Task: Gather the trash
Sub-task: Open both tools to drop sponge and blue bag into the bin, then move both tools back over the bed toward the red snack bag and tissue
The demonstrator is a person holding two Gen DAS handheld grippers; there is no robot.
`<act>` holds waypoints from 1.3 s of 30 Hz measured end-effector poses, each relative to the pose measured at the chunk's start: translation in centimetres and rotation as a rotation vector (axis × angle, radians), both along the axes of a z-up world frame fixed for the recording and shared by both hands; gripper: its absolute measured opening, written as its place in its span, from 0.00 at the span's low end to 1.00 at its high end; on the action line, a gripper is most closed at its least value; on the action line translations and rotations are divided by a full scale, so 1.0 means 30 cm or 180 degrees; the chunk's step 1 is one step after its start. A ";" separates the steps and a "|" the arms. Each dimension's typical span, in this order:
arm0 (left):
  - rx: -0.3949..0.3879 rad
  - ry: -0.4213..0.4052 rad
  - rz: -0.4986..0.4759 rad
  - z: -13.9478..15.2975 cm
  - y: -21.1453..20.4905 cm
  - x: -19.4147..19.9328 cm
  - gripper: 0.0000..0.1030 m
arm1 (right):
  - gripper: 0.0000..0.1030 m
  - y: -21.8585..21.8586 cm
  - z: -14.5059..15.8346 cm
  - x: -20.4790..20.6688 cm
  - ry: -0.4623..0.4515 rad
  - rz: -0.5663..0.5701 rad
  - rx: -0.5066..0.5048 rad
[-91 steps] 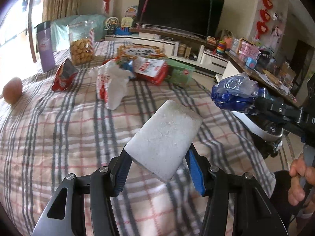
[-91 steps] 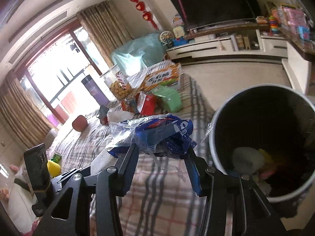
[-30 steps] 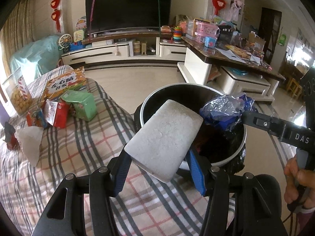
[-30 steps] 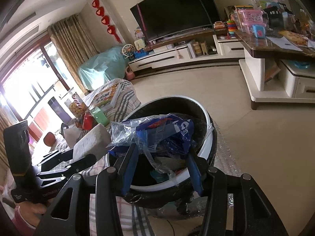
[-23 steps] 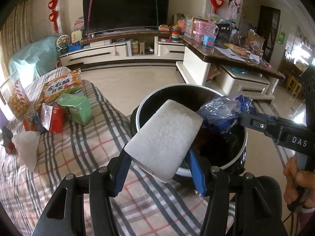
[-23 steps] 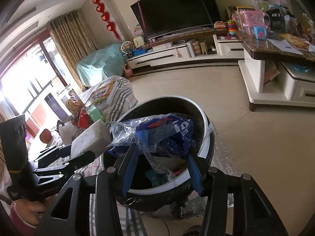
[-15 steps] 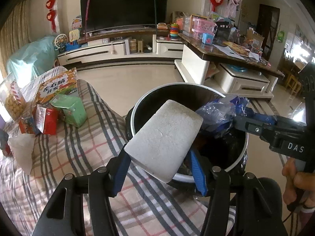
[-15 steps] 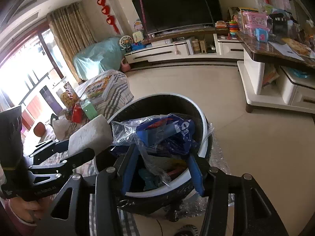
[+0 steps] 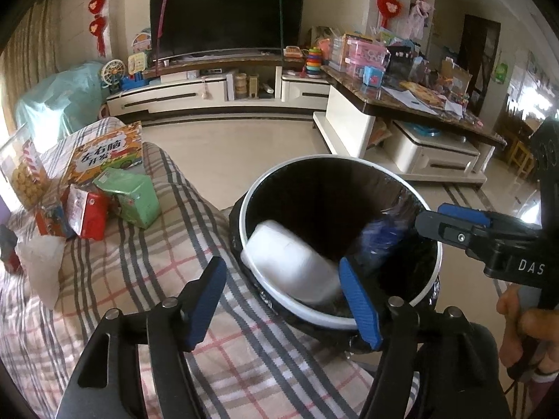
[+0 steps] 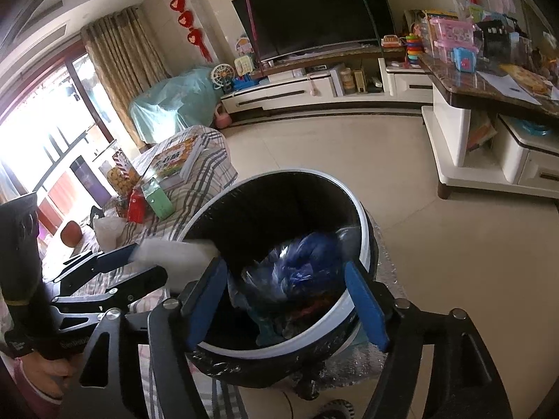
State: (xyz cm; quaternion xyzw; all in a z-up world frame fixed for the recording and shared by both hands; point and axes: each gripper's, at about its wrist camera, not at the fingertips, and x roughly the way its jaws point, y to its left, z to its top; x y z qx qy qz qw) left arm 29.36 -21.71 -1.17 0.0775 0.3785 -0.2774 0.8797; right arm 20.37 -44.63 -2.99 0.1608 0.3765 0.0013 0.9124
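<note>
A round black bin with a white rim (image 9: 349, 319) (image 10: 363, 234) stands beside the plaid-covered table. My left gripper (image 9: 284, 300) is open at the bin's near rim; a blurred white foam block (image 9: 291, 262) (image 10: 174, 253) is dropping from it into the bin. My right gripper (image 10: 284, 300) is open over the bin; a blurred blue plastic wrapper (image 10: 300, 269) (image 9: 379, 241) is falling inside. My right gripper's arm (image 9: 489, 241) shows at the bin's right rim.
On the plaid table (image 9: 157, 279) lie a green box (image 9: 134, 197), a red packet (image 9: 85, 214), a white bag (image 9: 40, 267), an orange box (image 9: 104, 153) and a biscuit jar (image 9: 21, 174). A TV stand (image 9: 216, 89) and a cluttered side table (image 9: 401, 104) lie beyond open floor.
Both grippers have opened over the bin. The white foam block and the blue wrapper have left the fingers and are dropping into the bin.
</note>
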 end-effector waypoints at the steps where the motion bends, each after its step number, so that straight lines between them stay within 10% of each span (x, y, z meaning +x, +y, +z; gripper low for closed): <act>1: -0.0018 0.0003 0.0022 0.001 0.010 -0.003 0.65 | 0.73 0.003 0.001 -0.002 -0.0007 0.0000 0.0001; 39: -0.0317 0.0238 0.1261 -0.079 0.687 -0.140 0.66 | 0.87 0.541 -0.008 0.097 -0.0066 0.0792 0.0362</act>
